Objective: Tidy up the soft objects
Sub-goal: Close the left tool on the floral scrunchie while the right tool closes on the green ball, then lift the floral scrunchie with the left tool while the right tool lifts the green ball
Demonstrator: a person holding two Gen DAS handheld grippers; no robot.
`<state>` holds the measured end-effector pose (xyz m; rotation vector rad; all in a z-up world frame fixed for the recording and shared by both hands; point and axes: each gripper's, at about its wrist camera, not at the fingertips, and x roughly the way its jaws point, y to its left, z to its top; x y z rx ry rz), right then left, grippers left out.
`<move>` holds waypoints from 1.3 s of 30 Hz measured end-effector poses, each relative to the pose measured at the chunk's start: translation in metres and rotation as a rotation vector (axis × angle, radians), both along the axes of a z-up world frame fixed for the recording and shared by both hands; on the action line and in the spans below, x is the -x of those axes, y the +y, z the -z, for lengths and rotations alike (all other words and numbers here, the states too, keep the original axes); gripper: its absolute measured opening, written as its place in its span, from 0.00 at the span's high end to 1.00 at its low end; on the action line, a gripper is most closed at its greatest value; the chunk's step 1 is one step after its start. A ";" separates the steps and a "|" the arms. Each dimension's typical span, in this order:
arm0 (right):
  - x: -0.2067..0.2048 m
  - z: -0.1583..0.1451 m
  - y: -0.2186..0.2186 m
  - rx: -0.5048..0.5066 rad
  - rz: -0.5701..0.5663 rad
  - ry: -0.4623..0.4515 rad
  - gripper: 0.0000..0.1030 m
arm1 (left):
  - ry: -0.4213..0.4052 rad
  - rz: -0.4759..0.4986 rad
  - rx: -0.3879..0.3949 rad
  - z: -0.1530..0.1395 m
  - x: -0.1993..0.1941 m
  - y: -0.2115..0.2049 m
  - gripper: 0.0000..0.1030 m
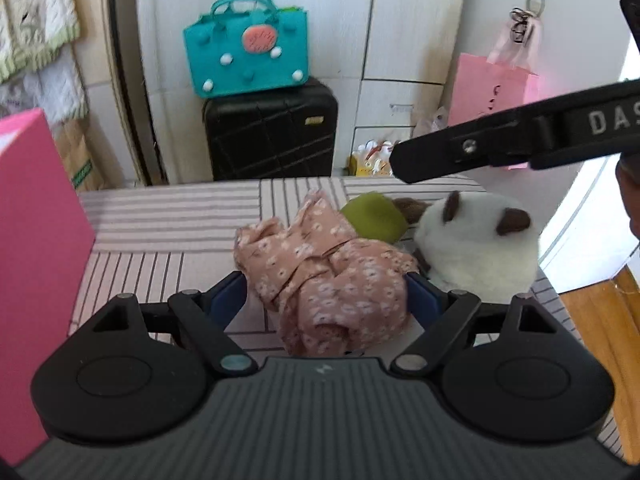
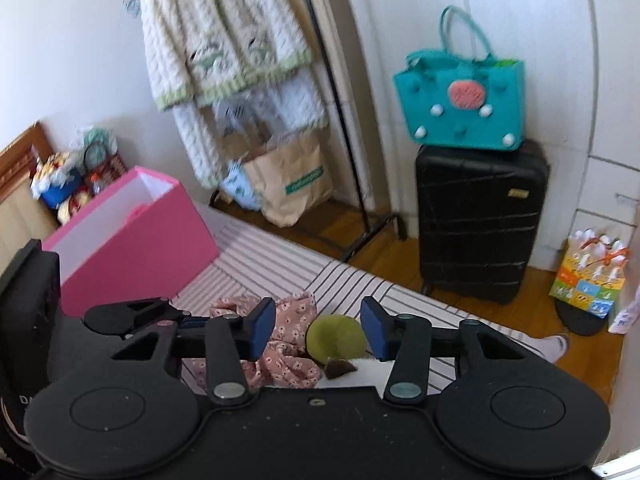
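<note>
The floral cloth [image 1: 324, 276] lies crumpled on the striped bed [image 1: 160, 216], left of a green plush [image 1: 374, 216] and white plush [image 1: 480, 236]. The left gripper [image 1: 326, 300] straddles it, jaws released; the right gripper [image 2: 318, 330] hovers unclenched over the green plush. Pickup seems underway: next, clench, then carry to the pink box [image 2: 132, 236] at far left.

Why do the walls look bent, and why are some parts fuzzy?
Left wrist view: the fisheye lens bows the door frame; the pink paper bag glows washed-out in bright light. Right wrist view: the wardrobe edge curves, corners go dark, and the hanging cream jacket is smeared.
</note>
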<state>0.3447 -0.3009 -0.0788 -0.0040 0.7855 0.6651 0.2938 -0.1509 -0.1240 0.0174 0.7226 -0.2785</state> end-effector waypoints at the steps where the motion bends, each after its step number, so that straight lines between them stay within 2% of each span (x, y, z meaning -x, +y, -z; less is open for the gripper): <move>1: -0.004 0.003 0.001 0.007 -0.005 0.014 0.50 | 0.012 -0.008 0.006 0.002 -0.002 0.001 0.19; 5: -0.014 0.011 0.007 0.039 -0.038 0.061 0.51 | 0.050 -0.018 0.066 0.008 -0.008 0.008 0.33; 8: -0.018 0.013 0.012 0.071 -0.063 0.081 0.51 | 0.080 -0.013 0.122 0.010 -0.009 0.014 0.55; 10: -0.020 0.015 0.015 0.098 -0.069 0.087 0.51 | 0.083 -0.042 0.135 0.008 -0.010 0.018 0.73; 12: -0.023 0.018 0.018 0.115 -0.080 0.101 0.51 | 0.080 -0.070 0.160 0.004 -0.009 0.024 0.79; 18: -0.029 0.021 0.029 0.210 -0.083 0.089 0.48 | 0.107 -0.118 0.213 0.007 -0.008 0.038 0.80; 24: -0.035 0.023 0.036 0.276 -0.068 0.085 0.48 | 0.108 -0.116 0.219 0.005 -0.006 0.039 0.80; 28: -0.037 0.030 0.040 0.290 -0.077 0.106 0.51 | 0.112 -0.115 0.238 0.006 -0.006 0.042 0.80; 32: -0.030 0.031 0.050 0.335 -0.074 0.060 0.56 | 0.118 -0.109 0.242 0.005 -0.007 0.045 0.80; 39: -0.022 0.011 0.052 0.268 -0.043 0.053 0.56 | 0.120 -0.095 0.250 0.003 -0.005 0.047 0.80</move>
